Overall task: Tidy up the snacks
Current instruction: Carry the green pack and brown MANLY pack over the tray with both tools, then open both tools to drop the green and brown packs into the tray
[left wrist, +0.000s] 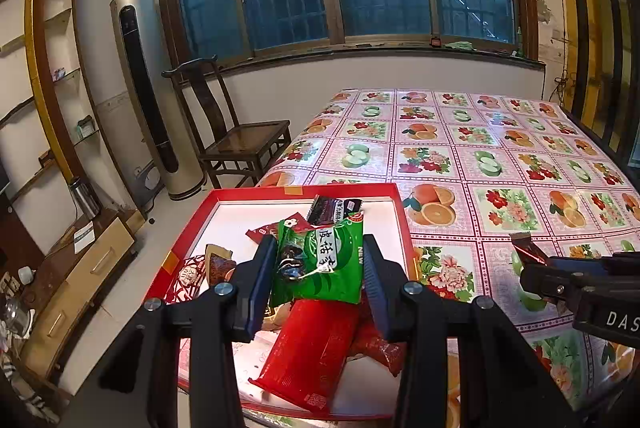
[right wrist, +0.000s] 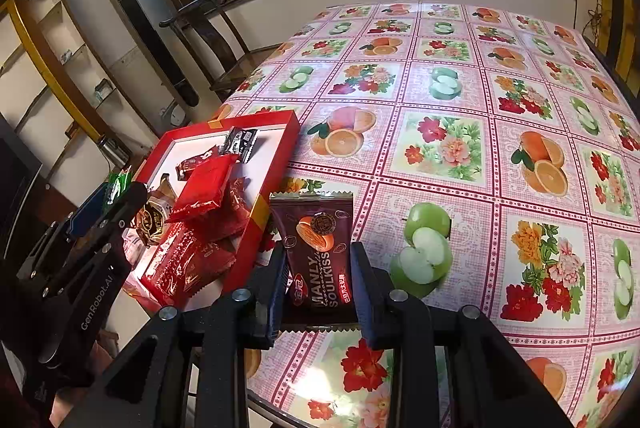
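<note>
while red packets fill the red tray (left wrist: 402, 211), left gripper (left wrist: 320, 268) clamps a green packet (left wrist: 324, 260) and right gripper (right wrist: 318, 280) a brown one (right wrist: 318, 248).

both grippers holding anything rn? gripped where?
Left gripper: green snack packet, pinched across its side edges. Right gripper: dark brown snack packet, held by its lower sides.

red tray (left wrist: 256, 192) near rim behind left hand-held gripper (left wrist: 320, 268), lower snacks part hidden, table (right wrist: 480, 147) cut off rt

Green pkt (left wrist: 320, 260); red box (left wrist: 404, 224); fruit-print cloth (right wrist: 460, 147)
</note>
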The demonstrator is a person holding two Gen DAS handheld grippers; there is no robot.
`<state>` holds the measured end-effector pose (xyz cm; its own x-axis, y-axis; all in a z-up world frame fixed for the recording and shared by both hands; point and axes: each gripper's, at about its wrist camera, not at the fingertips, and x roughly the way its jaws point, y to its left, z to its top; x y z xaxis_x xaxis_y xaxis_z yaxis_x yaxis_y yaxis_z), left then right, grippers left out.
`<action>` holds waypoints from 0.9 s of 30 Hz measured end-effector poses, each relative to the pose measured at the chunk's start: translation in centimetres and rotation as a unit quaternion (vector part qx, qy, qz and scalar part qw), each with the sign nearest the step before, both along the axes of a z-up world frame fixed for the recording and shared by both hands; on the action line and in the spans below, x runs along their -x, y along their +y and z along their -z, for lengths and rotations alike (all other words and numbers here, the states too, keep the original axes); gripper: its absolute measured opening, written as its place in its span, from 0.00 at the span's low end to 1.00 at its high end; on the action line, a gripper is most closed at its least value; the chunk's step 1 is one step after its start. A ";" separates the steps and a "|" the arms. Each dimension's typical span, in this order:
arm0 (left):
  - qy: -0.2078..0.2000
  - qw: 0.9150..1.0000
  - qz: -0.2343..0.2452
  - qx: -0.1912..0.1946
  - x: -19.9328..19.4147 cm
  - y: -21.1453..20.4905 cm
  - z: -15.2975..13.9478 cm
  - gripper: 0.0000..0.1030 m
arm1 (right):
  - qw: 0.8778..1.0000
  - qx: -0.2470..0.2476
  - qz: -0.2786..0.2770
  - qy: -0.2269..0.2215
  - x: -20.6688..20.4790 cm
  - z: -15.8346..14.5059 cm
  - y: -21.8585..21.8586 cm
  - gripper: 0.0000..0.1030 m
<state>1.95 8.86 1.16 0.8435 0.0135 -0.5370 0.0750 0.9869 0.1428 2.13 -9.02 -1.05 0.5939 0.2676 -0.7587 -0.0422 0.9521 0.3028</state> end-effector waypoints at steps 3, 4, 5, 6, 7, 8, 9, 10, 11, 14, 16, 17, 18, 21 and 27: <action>0.000 1.000 -0.003 0.002 0.0 0.5 0.1 0.40 | 1.000 0.001 -0.004 0.001 -0.2 0.0 0.6 0.31; 0.001 1.000 -0.005 0.002 0.0 0.7 0.1 0.40 | 1.000 0.002 -0.006 0.002 -0.2 0.1 0.8 0.31; 0.001 1.000 -0.006 0.002 0.0 0.8 0.1 0.40 | 1.000 0.003 -0.008 0.002 -0.3 0.1 1.0 0.31; 0.001 1.000 -0.007 0.003 0.0 0.9 0.1 0.40 | 1.000 0.003 -0.009 0.003 -0.3 0.1 1.2 0.31; 0.001 1.000 -0.007 0.004 0.0 1.1 0.1 0.40 | 1.000 0.004 -0.011 0.003 -0.4 0.1 1.5 0.31; 0.001 1.000 -0.007 0.004 -0.1 1.3 0.1 0.40 | 1.000 0.005 -0.013 0.003 -0.4 0.1 1.7 0.31; 0.000 1.000 -0.009 0.004 -0.1 1.4 0.1 0.40 | 1.000 0.006 -0.014 0.003 -0.5 0.1 1.9 0.31; 0.000 1.000 -0.009 0.004 -0.1 1.6 0.1 0.40 | 1.000 0.007 -0.016 0.003 -0.6 0.2 2.2 0.31; 0.000 1.000 -0.010 0.005 -0.2 1.8 0.2 0.40 | 1.000 0.007 -0.018 0.004 -0.7 0.2 2.5 0.31; 0.001 1.000 -0.013 0.006 -0.4 2.2 0.3 0.40 | 1.000 0.009 -0.023 0.005 -1.0 0.3 3.4 0.31; 0.003 1.000 -0.016 0.007 -0.5 2.6 0.5 0.40 | 1.000 0.010 -0.026 0.006 -1.3 0.4 3.8 0.31; 0.004 1.000 -0.018 0.008 -0.6 2.9 0.6 0.40 | 1.000 0.010 -0.029 0.007 -1.4 0.4 4.1 0.31; 0.005 1.000 -0.020 0.008 -0.7 3.1 0.7 0.40 | 0.999 0.009 -0.031 0.007 -1.6 0.5 4.4 0.31; 0.007 1.000 -0.024 0.009 -1.0 3.7 0.9 0.40 | 0.999 0.011 -0.038 0.009 -2.0 0.7 5.3 0.31; 0.014 0.999 -0.036 0.008 -1.9 5.0 1.6 0.40 | 0.999 0.012 -0.052 0.009 -3.0 1.0 7.0 0.31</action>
